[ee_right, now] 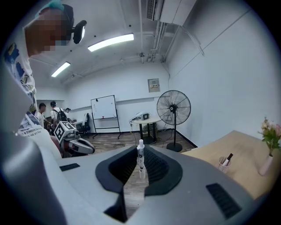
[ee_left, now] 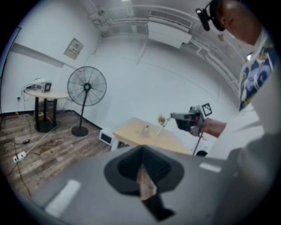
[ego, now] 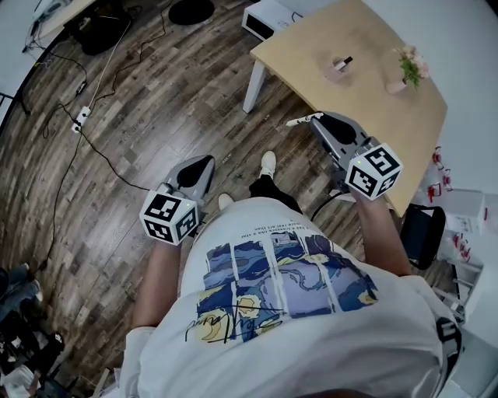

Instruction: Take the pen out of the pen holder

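My right gripper (ego: 313, 119) is shut on a white pen (ego: 299, 121), which sticks out past its tips beside the table's near corner. In the right gripper view the white pen (ee_right: 140, 159) stands upright between the jaws of the right gripper (ee_right: 139, 153). The pen holder (ego: 338, 70) stands on the light wooden table (ego: 373, 109) with a dark pen (ee_right: 228, 158) in it. A flower vase (ego: 405, 76) stands to the right of the pen holder. My left gripper (ego: 204, 160) hangs over the floor with its jaws together and nothing between them.
Cables and a power strip (ego: 81, 116) lie on the wood floor at the left. A white box (ego: 264, 17) sits by the table's far end. A standing fan (ee_right: 174, 107) and a round side table (ee_left: 44, 95) stand near the wall. A few people stand by a whiteboard (ee_right: 104, 108).
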The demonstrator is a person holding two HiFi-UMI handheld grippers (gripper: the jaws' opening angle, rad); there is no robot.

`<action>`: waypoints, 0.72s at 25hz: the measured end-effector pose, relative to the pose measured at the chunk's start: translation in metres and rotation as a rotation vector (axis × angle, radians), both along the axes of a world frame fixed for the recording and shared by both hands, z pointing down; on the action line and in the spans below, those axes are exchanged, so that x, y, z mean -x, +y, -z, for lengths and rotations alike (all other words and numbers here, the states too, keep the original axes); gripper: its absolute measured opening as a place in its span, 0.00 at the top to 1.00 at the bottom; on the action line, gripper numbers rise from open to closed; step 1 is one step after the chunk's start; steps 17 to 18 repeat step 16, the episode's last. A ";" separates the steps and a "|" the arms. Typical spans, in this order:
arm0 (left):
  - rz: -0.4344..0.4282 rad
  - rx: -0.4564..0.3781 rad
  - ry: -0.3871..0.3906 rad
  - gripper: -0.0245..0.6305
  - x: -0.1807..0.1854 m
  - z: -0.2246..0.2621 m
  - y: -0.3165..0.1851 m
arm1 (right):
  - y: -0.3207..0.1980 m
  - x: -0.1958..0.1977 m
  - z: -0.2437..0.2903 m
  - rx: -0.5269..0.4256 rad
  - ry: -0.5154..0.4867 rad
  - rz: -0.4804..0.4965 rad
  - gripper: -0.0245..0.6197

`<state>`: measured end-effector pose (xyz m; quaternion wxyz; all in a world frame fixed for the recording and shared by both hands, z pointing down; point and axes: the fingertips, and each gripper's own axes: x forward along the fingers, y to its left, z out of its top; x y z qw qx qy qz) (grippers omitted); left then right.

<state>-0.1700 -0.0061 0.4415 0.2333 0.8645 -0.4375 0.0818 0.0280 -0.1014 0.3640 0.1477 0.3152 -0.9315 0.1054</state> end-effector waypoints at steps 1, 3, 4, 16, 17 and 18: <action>0.000 -0.001 -0.001 0.95 0.000 0.000 0.001 | 0.000 0.000 0.000 -0.001 -0.001 -0.001 0.89; 0.000 -0.002 -0.002 0.95 -0.001 0.000 0.002 | 0.000 -0.001 0.001 -0.002 -0.002 -0.001 0.89; 0.000 -0.003 -0.002 0.95 -0.001 0.001 0.002 | 0.001 -0.001 0.001 -0.003 -0.002 -0.001 0.89; 0.000 0.000 -0.003 0.95 -0.004 0.000 -0.003 | -0.004 -0.005 0.000 -0.001 -0.001 0.002 0.89; 0.000 0.000 -0.003 0.95 -0.004 0.000 -0.003 | -0.004 -0.005 0.000 -0.001 -0.001 0.002 0.89; 0.000 0.000 -0.003 0.95 -0.004 0.000 -0.003 | -0.004 -0.005 0.000 -0.001 -0.001 0.002 0.89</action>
